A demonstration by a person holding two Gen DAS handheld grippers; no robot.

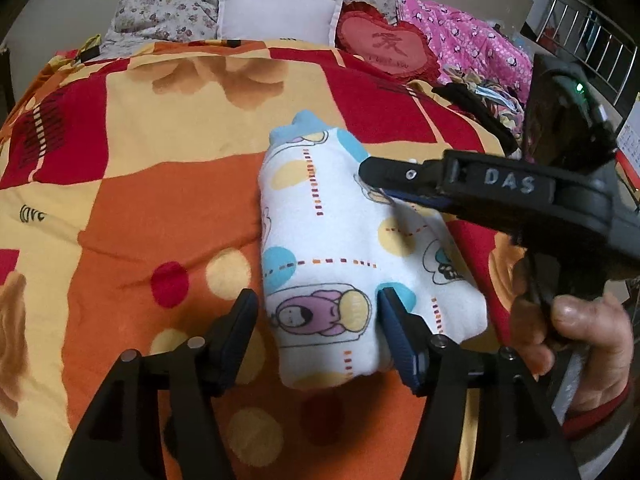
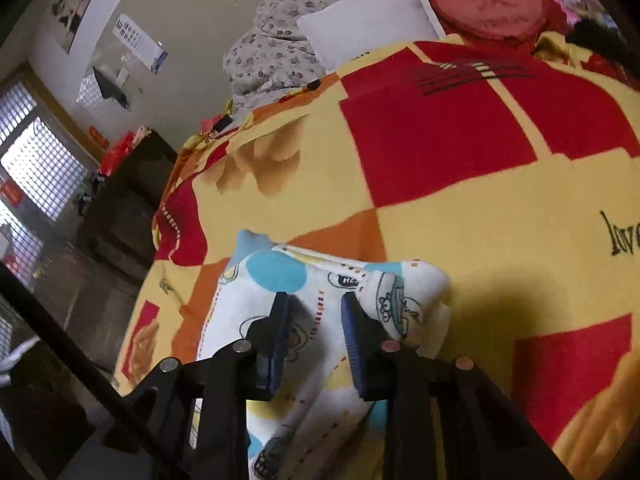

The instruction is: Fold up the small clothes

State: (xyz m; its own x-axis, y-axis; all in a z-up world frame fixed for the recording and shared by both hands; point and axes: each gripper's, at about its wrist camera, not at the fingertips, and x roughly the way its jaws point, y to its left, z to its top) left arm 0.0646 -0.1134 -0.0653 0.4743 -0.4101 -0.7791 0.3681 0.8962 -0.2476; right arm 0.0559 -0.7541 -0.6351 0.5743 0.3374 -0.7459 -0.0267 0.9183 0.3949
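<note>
bed (image 1: 168, 184) – patterned blanket | pale wall (image 2: 192, 12) | grid window (image 2: 44, 164) – daylight

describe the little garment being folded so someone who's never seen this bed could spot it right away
Start at the big red, orange and yellow checked blanket covering the bed. Near its middle lies the small folded garment, between both grippers. It is the only white piece, printed with blue and yellow dots and cartoon figures.

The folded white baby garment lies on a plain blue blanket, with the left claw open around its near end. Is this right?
Not quite. In the left wrist view the folded white baby garment lies on a red, orange and yellow patterned blanket, not plain blue. The left claw is open around its near end.
</note>
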